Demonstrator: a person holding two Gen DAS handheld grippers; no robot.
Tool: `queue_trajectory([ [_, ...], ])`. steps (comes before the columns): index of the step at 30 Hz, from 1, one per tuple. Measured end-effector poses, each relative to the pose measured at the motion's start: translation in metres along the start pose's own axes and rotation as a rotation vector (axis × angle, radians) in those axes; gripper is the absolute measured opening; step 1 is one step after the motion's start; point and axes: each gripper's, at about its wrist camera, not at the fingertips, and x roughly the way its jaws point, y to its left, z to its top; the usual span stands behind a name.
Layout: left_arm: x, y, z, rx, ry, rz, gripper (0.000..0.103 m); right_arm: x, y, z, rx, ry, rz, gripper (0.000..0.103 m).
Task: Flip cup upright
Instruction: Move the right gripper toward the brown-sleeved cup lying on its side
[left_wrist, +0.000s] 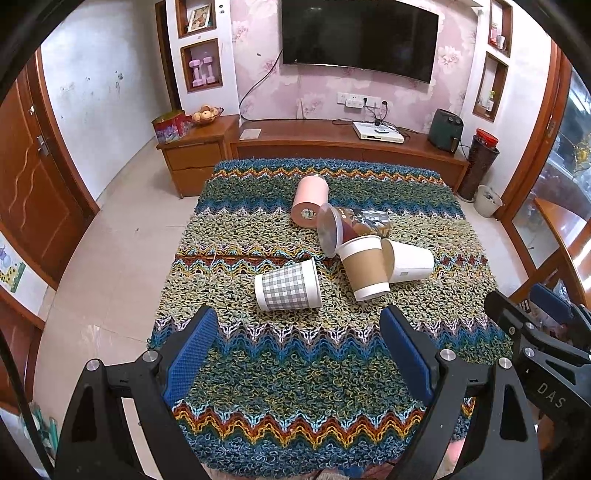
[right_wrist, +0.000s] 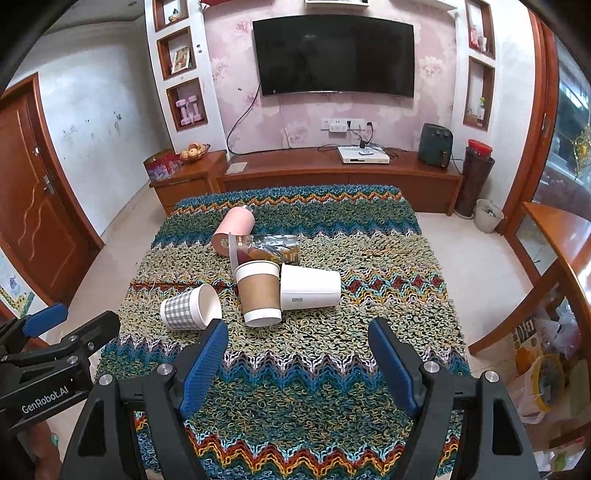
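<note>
A shaggy zigzag rug (left_wrist: 295, 369) is filling the middle and lower part of both views, covering a table. Five cups are lying on their sides in a cluster just above the frame's centre. A dark printed cup (left_wrist: 354, 223) with a clear lid is lying against a pink cup (left_wrist: 309, 199), the highest in frame. Below them, a brown-sleeved cup (left_wrist: 365, 267) is touching a white cup (left_wrist: 410, 260) to its right. A checked cup (left_wrist: 288, 286) is lying apart, to the lower left of the cluster.

The left gripper (left_wrist: 299, 343) is hovering at the bottom of its view, blue fingers spread wide, holding nothing. The right gripper (right_wrist: 297, 350) is hanging likewise, fingers wide apart and empty; in the right view its left finger (right_wrist: 205, 365) is overlapping the checked cup's rim.
</note>
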Motion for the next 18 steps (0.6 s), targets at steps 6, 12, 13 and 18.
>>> queue_trajectory([
  [6,0.011,0.001,0.006,-0.015,0.008,0.012,0.091,0.011,-0.003,0.004,0.008,0.003,0.010,0.079],
  [12,0.019,0.001,0.009,-0.018,0.015,0.020,0.091,0.022,-0.001,0.006,-0.003,0.023,0.010,0.079],
  [13,0.020,0.001,0.010,-0.018,0.016,0.021,0.091,0.024,0.000,0.006,-0.005,0.024,0.009,0.079],
  [18,0.028,0.001,0.012,-0.024,0.026,0.028,0.091,0.032,0.002,0.008,-0.016,0.040,0.009,0.079],
])
